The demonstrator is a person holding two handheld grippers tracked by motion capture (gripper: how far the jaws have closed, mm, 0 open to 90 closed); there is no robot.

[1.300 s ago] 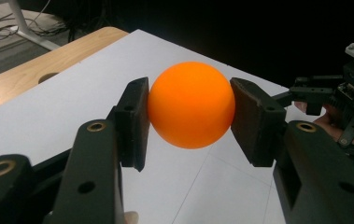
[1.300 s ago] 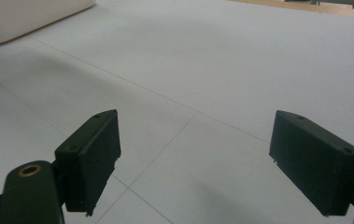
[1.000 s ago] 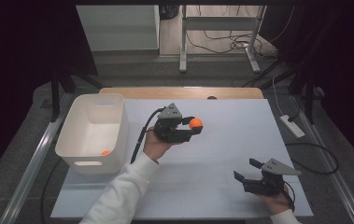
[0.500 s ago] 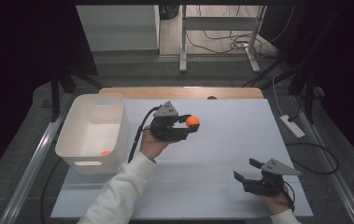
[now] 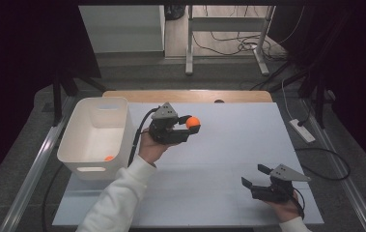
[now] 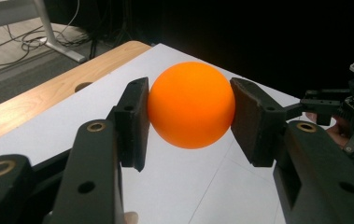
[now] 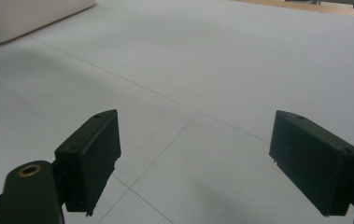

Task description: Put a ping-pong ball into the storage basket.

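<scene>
- Left gripper (image 5: 183,129) sits above the middle of the white surface (image 5: 229,159), just right of the white bin (image 5: 93,140), with my left hand wrapped round its body.
- Its fingers (image 6: 135,121) are closed on an orange ball (image 6: 191,104); in the left gripper view I see both pads pressing on the ball's sides, so it is held off the surface.
- From the high view, the ball (image 5: 192,122) shows at the gripper's tip, pointing toward the right of the surface.
- A second, small orange thing (image 5: 108,158) lies on the bin's floor, near its front wall.
- My right gripper (image 5: 260,181) rests low at the near right corner of the surface, well apart from the left one.
- Its fingers (image 7: 90,154) stand wide apart with only bare surface between them.
</scene>
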